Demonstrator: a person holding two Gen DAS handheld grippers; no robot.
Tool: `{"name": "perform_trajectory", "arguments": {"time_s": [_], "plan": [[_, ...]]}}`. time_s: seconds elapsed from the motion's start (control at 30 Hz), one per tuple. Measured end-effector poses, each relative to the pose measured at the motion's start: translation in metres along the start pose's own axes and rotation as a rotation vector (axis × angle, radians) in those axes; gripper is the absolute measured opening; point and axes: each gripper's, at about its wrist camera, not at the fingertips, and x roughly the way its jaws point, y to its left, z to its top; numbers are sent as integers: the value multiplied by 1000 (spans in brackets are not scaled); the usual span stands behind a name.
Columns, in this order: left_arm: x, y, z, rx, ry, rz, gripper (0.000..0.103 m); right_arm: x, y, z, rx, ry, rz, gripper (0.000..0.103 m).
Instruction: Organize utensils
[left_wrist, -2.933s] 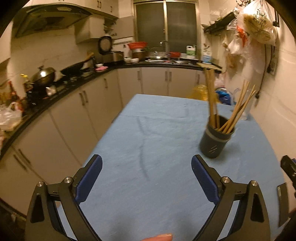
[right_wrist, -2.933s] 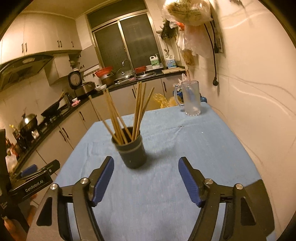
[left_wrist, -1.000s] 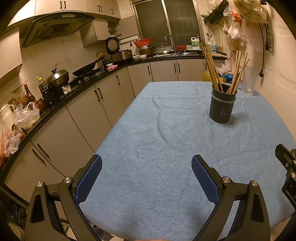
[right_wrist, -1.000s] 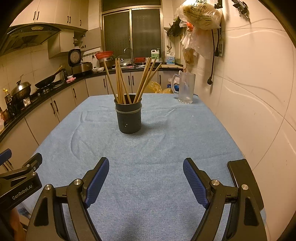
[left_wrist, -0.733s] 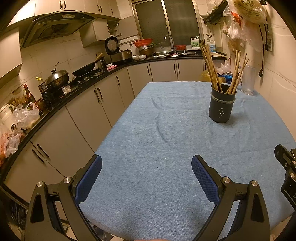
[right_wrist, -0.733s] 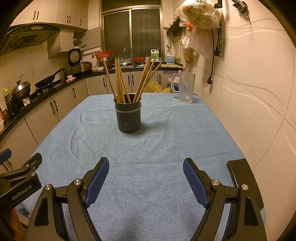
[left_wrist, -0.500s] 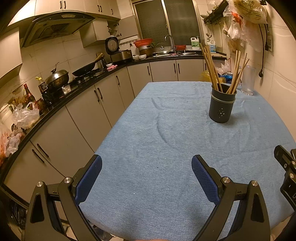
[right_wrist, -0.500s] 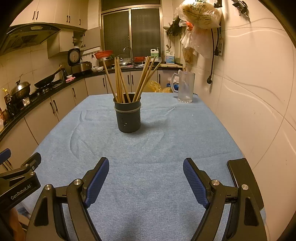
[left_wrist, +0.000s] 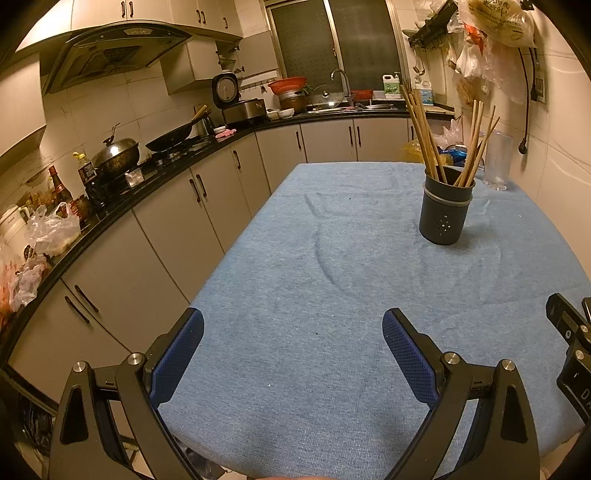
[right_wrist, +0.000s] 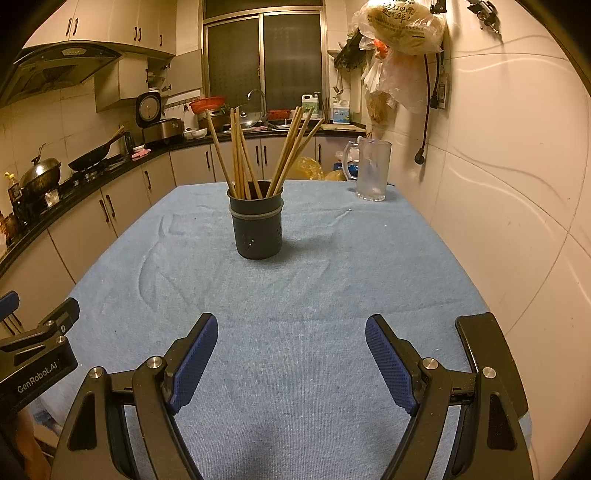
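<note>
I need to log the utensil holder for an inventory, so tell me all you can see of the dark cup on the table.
The dark cup is a round, dark grey, matte holder, plastic by its look, with a lighter band below the rim and small holes low on its wall. It stands upright on the blue cloth, near the table's middle. Wooden chopsticks stand in it, fanning left and right. Neither hand-held gripper touches it; a clear mug stands apart, behind it on the right.

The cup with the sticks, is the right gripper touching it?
Apart. The right wrist view shows bare blue cloth between the open right gripper and the cup, which stands farther up the table with its chopsticks.
</note>
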Motion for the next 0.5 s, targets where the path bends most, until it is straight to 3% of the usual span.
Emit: {"name": "perform_trajectory", "arguments": {"time_s": [0.5], "plan": [[0,1,-1,1,3,-3,97,3,-1,1,1,6,-3,86]]}}
